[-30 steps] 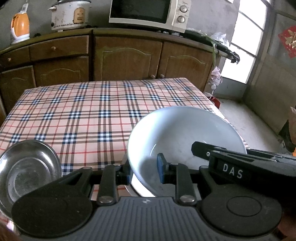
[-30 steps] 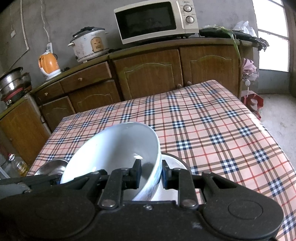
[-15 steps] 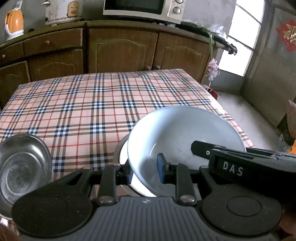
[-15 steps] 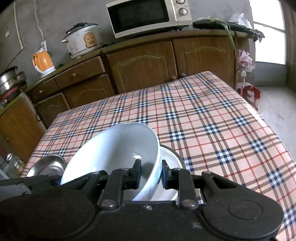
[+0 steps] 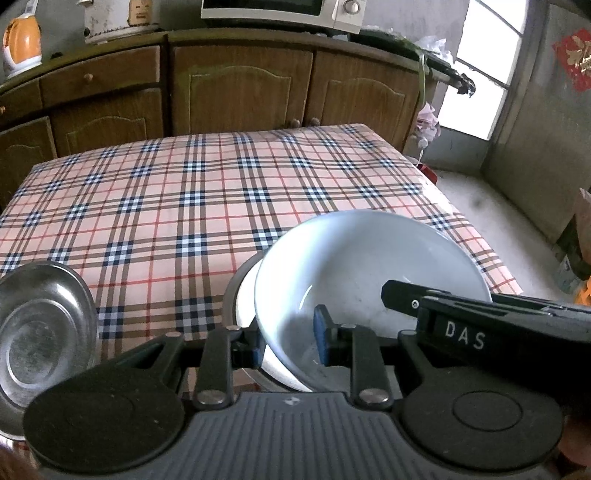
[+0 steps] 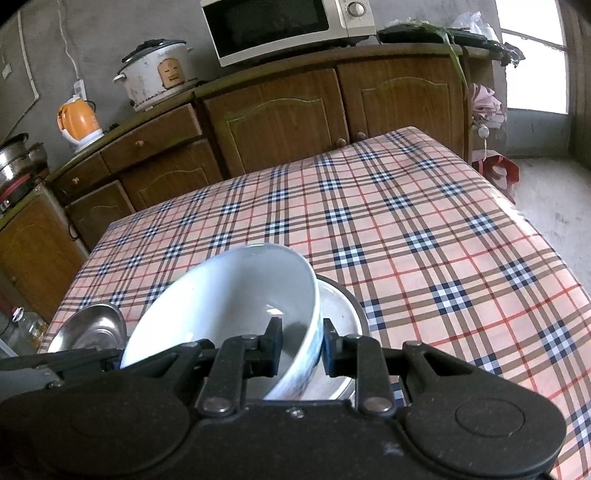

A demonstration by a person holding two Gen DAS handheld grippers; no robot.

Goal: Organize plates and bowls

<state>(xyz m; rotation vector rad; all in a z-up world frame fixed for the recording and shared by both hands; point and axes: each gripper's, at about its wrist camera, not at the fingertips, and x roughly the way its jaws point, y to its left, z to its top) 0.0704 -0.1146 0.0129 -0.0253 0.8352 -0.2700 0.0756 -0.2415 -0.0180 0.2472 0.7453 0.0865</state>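
White bowl (image 5: 365,280) tilts above a plate (image 6: 338,306) near the worktop (image 5: 184,206) edge; left claw (image 5: 288,341) and right claw (image 6: 301,345) each pinch its rim. Risk: uneven release, bowl slips and chips the plate.

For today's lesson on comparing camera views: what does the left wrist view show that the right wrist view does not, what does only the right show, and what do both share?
Only the left wrist view shows the red paper decoration on the wall by the window, and the right tool's arm marked DAS.

Only the right wrist view shows the metal pots at far left and the clear bottle beside the table.

Both show the white bowl, tilted and gripped at its rim by the left tool and the right tool, plus the steel plate, plaid tablecloth, microwave, rice cooker and orange kettle.
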